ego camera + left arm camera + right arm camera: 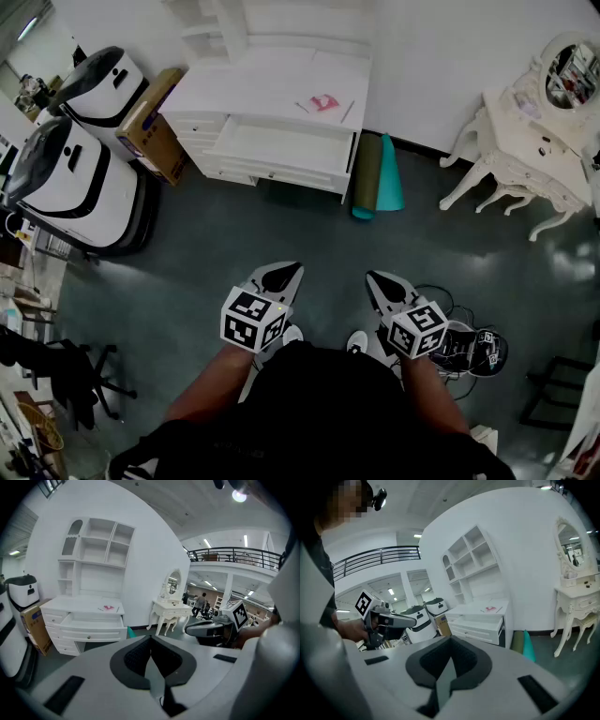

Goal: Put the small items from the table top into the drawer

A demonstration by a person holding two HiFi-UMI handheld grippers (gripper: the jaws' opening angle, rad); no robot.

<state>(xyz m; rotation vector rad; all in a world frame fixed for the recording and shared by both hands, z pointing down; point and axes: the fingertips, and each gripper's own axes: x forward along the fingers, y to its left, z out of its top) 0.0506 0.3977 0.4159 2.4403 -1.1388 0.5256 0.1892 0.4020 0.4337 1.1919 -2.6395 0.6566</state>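
Observation:
A white desk (272,80) stands far ahead against the wall, with its wide top drawer (281,145) pulled open. On the desk top lie a small pink item (324,103) and two thin pen-like sticks (348,112). The pink item (108,607) also shows small in the left gripper view, and again (490,608) in the right gripper view. My left gripper (289,269) and right gripper (373,278) hang side by side over the grey floor, well short of the desk. Both are shut with nothing between the pads.
Rolled green and teal mats (377,178) lean beside the desk's right end. A cardboard box (155,127) and two white machines (75,178) stand at the left. An ornate white dressing table (525,159) is at the right. Cables (469,349) lie by my feet.

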